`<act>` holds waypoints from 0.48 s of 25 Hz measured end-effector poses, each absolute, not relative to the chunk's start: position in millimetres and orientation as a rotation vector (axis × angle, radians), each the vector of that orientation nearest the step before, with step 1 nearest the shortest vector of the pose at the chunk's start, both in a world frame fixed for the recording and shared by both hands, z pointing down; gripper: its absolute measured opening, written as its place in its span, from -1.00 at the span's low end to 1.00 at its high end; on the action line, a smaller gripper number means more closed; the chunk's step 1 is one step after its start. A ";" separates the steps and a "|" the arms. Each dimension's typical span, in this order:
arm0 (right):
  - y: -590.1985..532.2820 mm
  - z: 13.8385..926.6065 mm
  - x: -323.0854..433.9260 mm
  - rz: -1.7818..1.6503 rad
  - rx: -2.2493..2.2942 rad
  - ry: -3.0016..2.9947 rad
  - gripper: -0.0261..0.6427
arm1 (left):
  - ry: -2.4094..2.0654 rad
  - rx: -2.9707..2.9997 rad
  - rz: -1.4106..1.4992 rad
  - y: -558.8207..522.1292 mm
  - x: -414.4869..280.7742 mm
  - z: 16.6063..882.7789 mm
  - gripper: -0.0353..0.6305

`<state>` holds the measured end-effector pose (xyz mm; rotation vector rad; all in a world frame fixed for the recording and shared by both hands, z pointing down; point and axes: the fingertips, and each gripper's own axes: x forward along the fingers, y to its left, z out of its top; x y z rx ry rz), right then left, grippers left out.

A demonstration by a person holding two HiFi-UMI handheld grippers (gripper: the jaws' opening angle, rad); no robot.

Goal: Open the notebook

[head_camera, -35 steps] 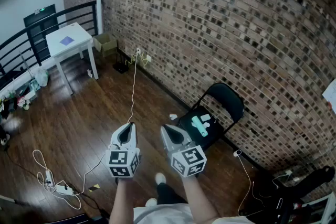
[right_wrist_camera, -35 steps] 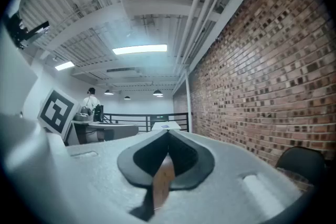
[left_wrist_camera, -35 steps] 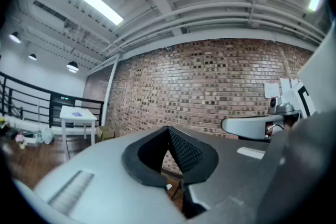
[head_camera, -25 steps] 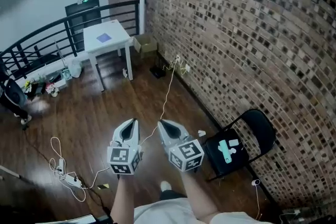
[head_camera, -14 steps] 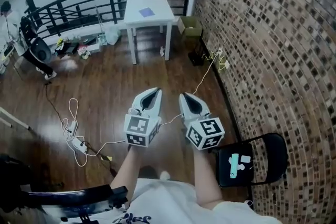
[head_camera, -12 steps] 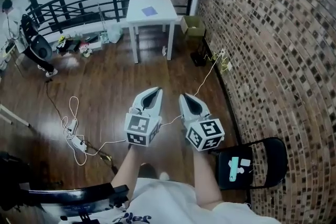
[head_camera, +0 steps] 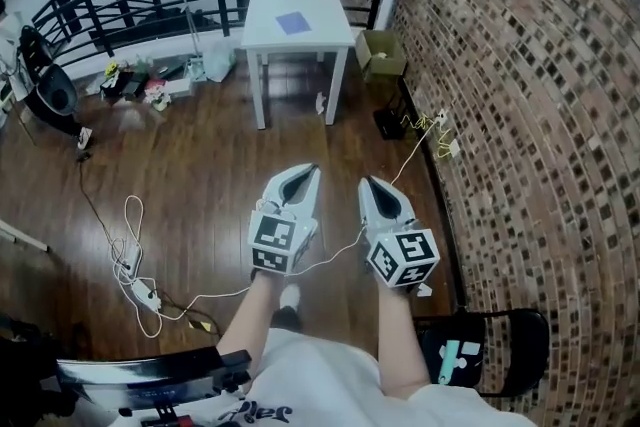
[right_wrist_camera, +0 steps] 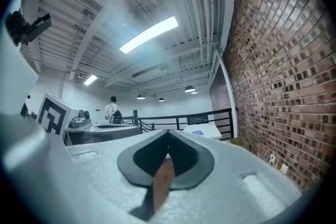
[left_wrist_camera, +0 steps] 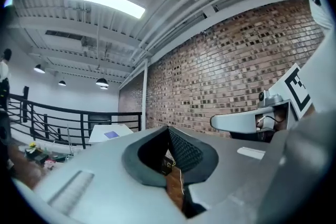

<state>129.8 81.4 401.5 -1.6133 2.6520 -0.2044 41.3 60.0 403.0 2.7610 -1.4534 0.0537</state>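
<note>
A small purple-blue notebook (head_camera: 294, 22) lies flat and closed on a white table (head_camera: 330, 35) far ahead, by the black railing. Both grippers are held level over the wooden floor, well short of the table. My left gripper (head_camera: 307, 173) is shut with nothing in it. My right gripper (head_camera: 368, 185) is beside it, also shut and empty. The left gripper view shows the table (left_wrist_camera: 100, 136) and notebook (left_wrist_camera: 111, 135) small at the left, beyond its tips (left_wrist_camera: 168, 128). In the right gripper view the notebook (right_wrist_camera: 197, 132) sits just right of the tips (right_wrist_camera: 168, 134).
A brick wall (head_camera: 520, 95) runs along the right. A cardboard box (head_camera: 380, 50) stands right of the table. Cables and a power strip (head_camera: 135, 265) lie on the floor at left. A black folding chair (head_camera: 490, 355) is at the lower right. Clutter (head_camera: 140, 80) lines the railing.
The view has swung left from the brick wall until the table stands straight ahead and nearer. The chair has slid to the lower right. Both grippers stay shut, side by side.
</note>
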 end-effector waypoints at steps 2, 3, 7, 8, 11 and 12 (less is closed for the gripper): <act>30.8 392.0 120.6 -0.178 -1.610 2.649 -0.95 | -1.454 2.773 0.016 11.0 31.9 390.3 -0.84; 10.0 387.2 115.0 -0.162 -1.602 2.654 -0.95 | -1.461 2.770 -0.004 -11.7 26.3 385.3 -0.84; -53.1 384.6 100.5 -0.105 -1.585 2.700 -0.95 | -1.481 2.710 -0.066 -87.4 9.0 381.3 -0.84; -69.1 389.4 100.3 -0.114 -1.587 2.710 -0.95 | -1.479 2.702 -0.058 -103.8 8.1 384.6 -0.84; -122.1 407.1 107.8 -0.176 -1.591 2.721 -0.95 | -1.489 2.673 -0.027 -153.1 10.6 400.2 -0.84; -142.6 411.8 112.5 -0.193 -1.588 2.721 -0.95 | -1.493 2.664 -0.019 -171.0 13.9 404.9 -0.84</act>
